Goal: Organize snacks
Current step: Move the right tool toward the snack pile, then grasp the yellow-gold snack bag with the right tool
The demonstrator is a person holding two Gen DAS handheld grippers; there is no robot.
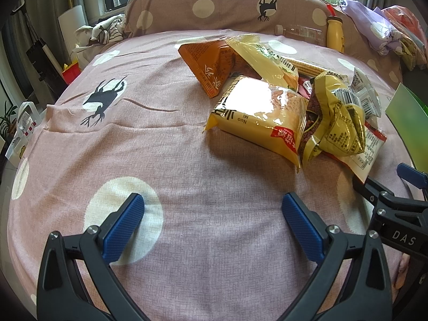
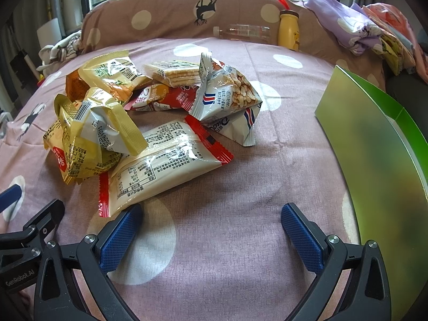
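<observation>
A pile of snack packets lies on the pink spotted bedspread (image 1: 160, 144). In the left wrist view a shiny yellow packet (image 1: 262, 112) is nearest, with an orange packet (image 1: 211, 64) behind it and a crumpled gold packet (image 1: 339, 117) to its right. In the right wrist view a white packet with red ends (image 2: 163, 160) lies nearest, beside the gold packet (image 2: 93, 131) and a white peanut packet (image 2: 227, 91). My left gripper (image 1: 214, 222) is open and empty, short of the pile. My right gripper (image 2: 211, 230) is open and empty, its left finger close to the white packet's corner.
A green box (image 2: 379, 155) stands at the right, also showing in the left wrist view (image 1: 409, 117). A yellow bottle (image 2: 289, 29) and a clear bottle (image 2: 243, 32) lie against the pillow (image 2: 165, 10). Folded clothes (image 2: 361, 29) sit at the back right.
</observation>
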